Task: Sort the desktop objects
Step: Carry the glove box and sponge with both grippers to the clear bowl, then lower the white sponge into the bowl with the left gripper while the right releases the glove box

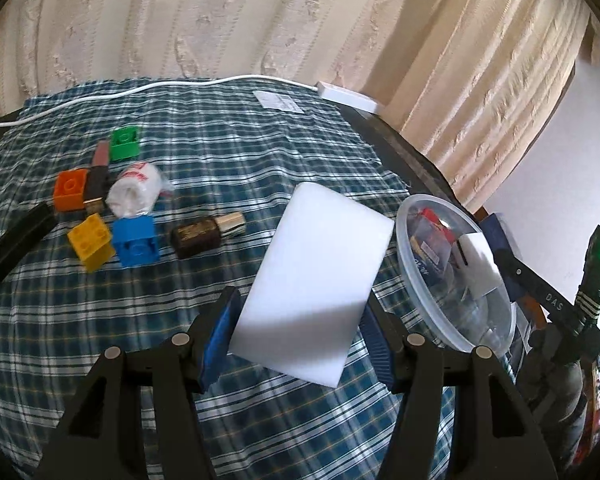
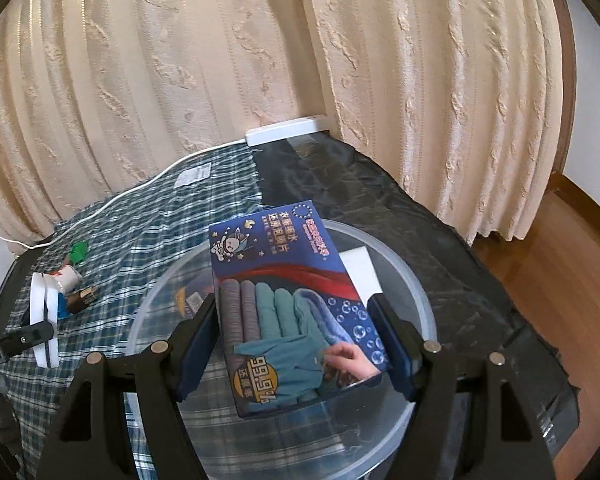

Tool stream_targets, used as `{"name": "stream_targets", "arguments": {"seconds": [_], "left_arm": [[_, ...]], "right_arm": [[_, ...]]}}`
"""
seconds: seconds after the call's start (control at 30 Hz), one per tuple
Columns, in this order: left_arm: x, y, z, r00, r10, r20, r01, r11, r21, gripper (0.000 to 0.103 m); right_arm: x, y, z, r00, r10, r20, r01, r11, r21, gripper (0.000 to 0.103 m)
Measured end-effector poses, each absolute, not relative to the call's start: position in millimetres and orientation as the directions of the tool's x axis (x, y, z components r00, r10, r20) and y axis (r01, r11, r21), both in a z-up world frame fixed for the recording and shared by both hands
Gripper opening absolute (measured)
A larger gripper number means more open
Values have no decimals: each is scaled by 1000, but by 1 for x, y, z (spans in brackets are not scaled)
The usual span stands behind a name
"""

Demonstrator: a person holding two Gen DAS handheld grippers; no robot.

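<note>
A white foam block point(image 1: 316, 276) is clamped between the blue pads of my left gripper point(image 1: 300, 312) and hangs above the checked cloth, just left of a clear plastic bowl point(image 1: 404, 248). My right gripper point(image 2: 294, 308) is shut on a dark blue product box point(image 2: 284, 280), held tilted over the bowl point(image 2: 416, 280). Inside the bowl lie a white block point(image 2: 358, 268) and some small packets, partly hidden by the box. Toy bricks in green point(image 1: 125, 142), orange point(image 1: 70, 188), yellow point(image 1: 90, 240) and blue point(image 1: 136, 240) sit at the far left.
Among the bricks lie a brown bottle point(image 1: 204, 234), a wrapped white roll point(image 1: 134, 192) and a black case point(image 1: 16, 244). A white power strip point(image 1: 348, 96) and its cable run along the back edge by the curtain. The table ends right of the bowl, above wooden floor point(image 2: 560, 280).
</note>
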State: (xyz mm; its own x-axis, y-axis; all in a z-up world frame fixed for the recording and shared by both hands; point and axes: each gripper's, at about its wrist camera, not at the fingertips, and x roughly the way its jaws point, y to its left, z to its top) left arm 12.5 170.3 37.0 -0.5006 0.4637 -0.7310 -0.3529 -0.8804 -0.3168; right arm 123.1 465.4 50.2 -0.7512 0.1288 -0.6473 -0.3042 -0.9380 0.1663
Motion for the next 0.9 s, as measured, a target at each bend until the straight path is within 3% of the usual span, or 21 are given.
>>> {"name": "stream_targets", "arguments": {"seconds": [0.9], "left_arm": [[-14, 255, 45, -444, 531, -722, -483, -820, -306, 63]], "right_arm": [[114, 493, 29, -707, 127, -696, -342, -923, 179, 78]]}}
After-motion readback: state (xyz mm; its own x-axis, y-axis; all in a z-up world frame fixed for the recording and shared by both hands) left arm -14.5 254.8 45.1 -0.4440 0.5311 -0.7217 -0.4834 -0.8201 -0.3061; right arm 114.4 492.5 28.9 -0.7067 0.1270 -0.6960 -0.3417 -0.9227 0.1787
